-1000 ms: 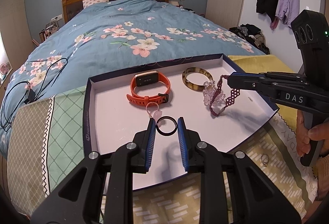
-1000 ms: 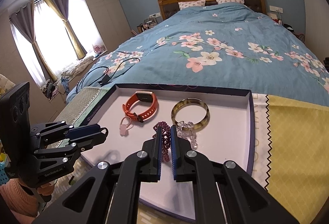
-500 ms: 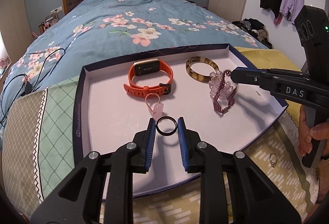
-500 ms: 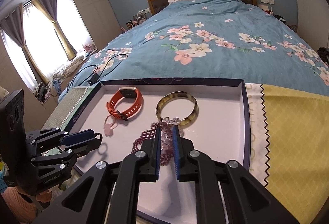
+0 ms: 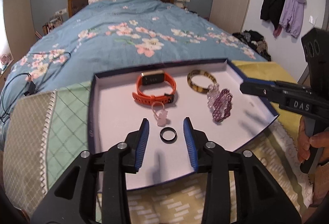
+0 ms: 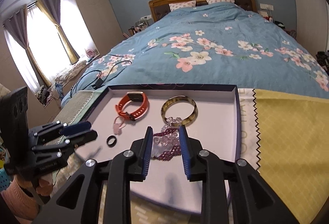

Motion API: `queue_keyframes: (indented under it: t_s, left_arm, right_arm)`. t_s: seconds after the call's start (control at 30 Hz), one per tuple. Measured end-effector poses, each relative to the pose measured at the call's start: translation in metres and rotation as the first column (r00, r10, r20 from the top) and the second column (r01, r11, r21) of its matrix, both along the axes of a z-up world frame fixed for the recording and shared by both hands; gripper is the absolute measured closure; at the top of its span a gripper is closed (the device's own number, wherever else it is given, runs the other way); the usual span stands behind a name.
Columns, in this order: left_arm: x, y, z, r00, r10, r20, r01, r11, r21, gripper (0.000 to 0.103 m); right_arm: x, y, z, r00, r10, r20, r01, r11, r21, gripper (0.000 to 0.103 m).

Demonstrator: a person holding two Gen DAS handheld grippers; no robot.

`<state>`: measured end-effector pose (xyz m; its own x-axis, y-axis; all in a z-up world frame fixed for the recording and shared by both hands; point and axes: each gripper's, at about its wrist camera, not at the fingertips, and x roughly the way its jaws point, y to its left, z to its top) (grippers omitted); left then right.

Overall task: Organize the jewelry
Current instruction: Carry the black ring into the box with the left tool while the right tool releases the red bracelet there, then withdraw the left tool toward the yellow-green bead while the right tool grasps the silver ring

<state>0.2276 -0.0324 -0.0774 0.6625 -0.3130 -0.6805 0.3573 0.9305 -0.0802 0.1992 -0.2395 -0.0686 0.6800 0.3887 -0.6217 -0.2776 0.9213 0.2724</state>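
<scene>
A shallow white tray (image 5: 115, 113) with a dark rim lies at the foot of the bed. In it lie an orange watch (image 5: 156, 88), a tortoiseshell bangle (image 5: 201, 81), a pink charm (image 5: 161, 117), a maroon and clear bead bracelet (image 5: 221, 104) and a black ring (image 5: 168, 134). My left gripper (image 5: 166, 131) is open, its fingers either side of the ring lying on the tray. My right gripper (image 6: 166, 136) is open and empty above the bead bracelet (image 6: 166, 141); the ring (image 6: 112, 140) lies to its left.
Patterned cloths (image 6: 287, 131) lie under and beside the tray. A blue flowered bedspread (image 5: 133, 39) stretches beyond, with a black cable (image 5: 18, 88) on its left side. Coats (image 5: 283, 6) hang on the right wall.
Both grippers have opened. The left let go of the black ring, which now lies on the tray. The right let go of the bead bracelet, now lying on the tray.
</scene>
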Motion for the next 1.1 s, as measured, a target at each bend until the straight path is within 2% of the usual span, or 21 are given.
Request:
queue_keyframes:
  t_s: [0.07,0.27,0.43,0.77,1.1]
  left_arm:
    - [-0.010,0.007,0.010,0.999,0.003,0.032,-0.002,1.000,-0.020,0.060]
    - [-0.047,0.024,0.028,0.994,0.017,0.105,-0.014,0.999,-0.035,0.055]
    - [-0.074,0.031,0.029,0.993,0.008,0.118,-0.005,1.000,-0.026,0.054]
    - [-0.112,0.018,0.013,0.994,-0.051,0.096,0.053,0.998,-0.015,0.054]
    - [-0.128,0.003,-0.003,0.992,-0.110,0.056,0.110,0.994,0.003,0.054]
  right_arm:
    - [-0.010,-0.001,0.005,1.000,0.010,0.016,-0.010,1.000,0.001,0.067]
    - [-0.041,-0.002,0.012,0.998,0.049,0.037,-0.049,0.999,-0.017,0.065]
    - [-0.062,-0.002,0.002,0.998,0.063,0.012,-0.063,0.997,-0.036,0.063]
    - [-0.090,0.004,-0.018,0.996,0.085,-0.040,-0.087,0.995,-0.045,0.063]
    - [-0.105,0.011,-0.038,0.991,0.091,-0.100,-0.098,0.993,-0.066,0.063]
